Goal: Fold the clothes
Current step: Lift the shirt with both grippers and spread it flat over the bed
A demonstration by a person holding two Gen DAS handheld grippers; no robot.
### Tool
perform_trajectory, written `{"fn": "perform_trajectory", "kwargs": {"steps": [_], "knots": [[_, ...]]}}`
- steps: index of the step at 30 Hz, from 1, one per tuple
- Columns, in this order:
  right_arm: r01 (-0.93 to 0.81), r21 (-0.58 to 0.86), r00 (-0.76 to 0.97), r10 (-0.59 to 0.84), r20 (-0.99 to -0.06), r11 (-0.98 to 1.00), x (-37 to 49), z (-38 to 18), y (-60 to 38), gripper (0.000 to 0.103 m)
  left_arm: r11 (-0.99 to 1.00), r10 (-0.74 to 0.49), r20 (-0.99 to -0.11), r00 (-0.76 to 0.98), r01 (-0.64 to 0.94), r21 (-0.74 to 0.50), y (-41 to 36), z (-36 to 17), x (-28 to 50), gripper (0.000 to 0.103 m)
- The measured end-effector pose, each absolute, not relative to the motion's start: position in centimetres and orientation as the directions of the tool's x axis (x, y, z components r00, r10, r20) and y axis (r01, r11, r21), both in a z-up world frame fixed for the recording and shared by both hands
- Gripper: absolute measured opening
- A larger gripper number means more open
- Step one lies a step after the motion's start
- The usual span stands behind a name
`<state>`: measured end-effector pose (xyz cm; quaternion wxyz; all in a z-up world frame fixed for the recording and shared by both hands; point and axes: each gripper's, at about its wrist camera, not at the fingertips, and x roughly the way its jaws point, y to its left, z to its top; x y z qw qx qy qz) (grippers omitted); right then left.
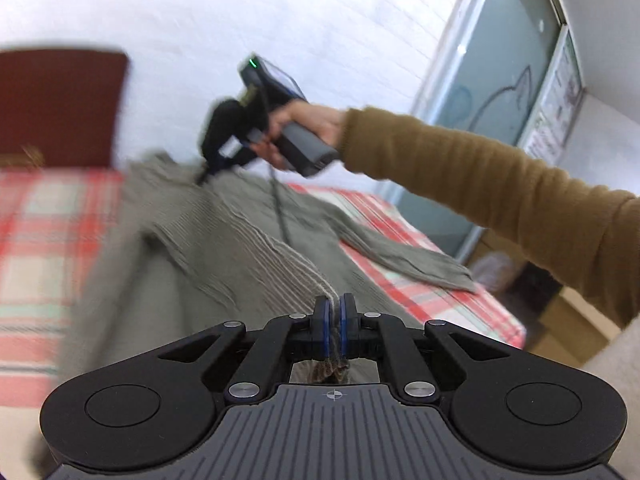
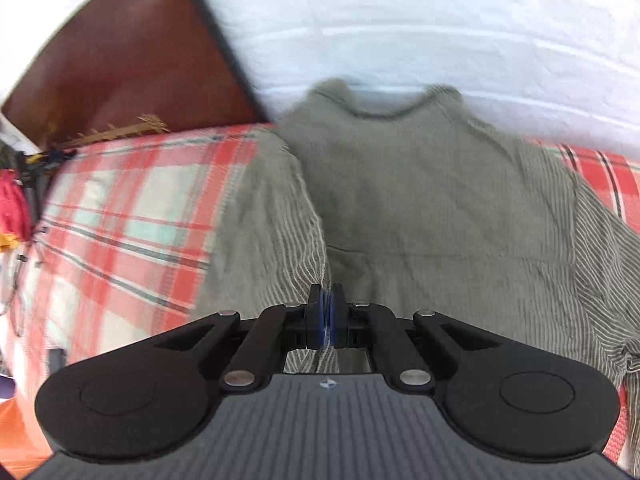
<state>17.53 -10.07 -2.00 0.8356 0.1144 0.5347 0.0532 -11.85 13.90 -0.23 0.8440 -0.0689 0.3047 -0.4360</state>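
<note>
place: home bedroom | evidence: plaid-sheeted bed [image 2: 120,208], wooden headboard [image 2: 132,52], sliding glass door [image 1: 500,80]

Open plaid bedspread [image 2: 120,216] lies free to the left of the grey-green sweater [image 2: 432,184]; far side is blocked by the white wall [image 2: 400,20] and the dark red headboard [image 2: 132,52], clutter [image 2: 16,208] crowding the far left edge

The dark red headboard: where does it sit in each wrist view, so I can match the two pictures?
Left wrist view: the dark red headboard is at the left edge, upper half, above the plaid bedcover.
Right wrist view: the headboard fills the upper left corner, tilted.
Shared landmark: the grey-green garment spread on the bedcover, with the white wall behind it.
</note>
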Motion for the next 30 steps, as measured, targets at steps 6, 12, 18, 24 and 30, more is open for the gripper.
{"fn": "perform_trajectory", "kwargs": {"steps": [6, 12, 18, 24, 30], "knots": [[0.083, 0.283, 0.455, 0.216, -0.864, 0.956, 17.7, -5.2, -12.8, 0.003, 0.593, -0.787, -0.5, 0.362, 0.669, -0.449, 9.6, -3.3, -9.9, 0.0], [0.091, 0.319, 0.511, 0.231, -0.828, 0.943, 18.0, -4.5, -14.6, 0.003, 0.589, -0.785, -0.495, 0.371, 0.696, -0.411, 6.5, -4.1, -9.7, 0.0], [0.118, 0.301, 0.493, 0.208, -0.845, 0.946, 18.0, -8.2, -15.3, 0.007, 0.598, -0.752, -0.58, 0.313, 0.694, -0.402, 1.9, -8.1, -9.1, 0.003], [0.081, 0.264, 0.564, 0.174, -0.807, 0.961, 16.2, -5.4, -15.6, 0.056, 0.657, -0.703, -0.59, 0.397, 0.68, -0.326, 3.3, -7.6, -9.7, 0.05], [-0.068, 0.247, 0.619, 0.235, -0.75, 0.967, 10.1, -1.1, -15.5, 0.057, 0.84, -0.457, -0.52, 0.721, 0.542, 0.013, 9.8, -3.6, -13.1, 0.075]]}}
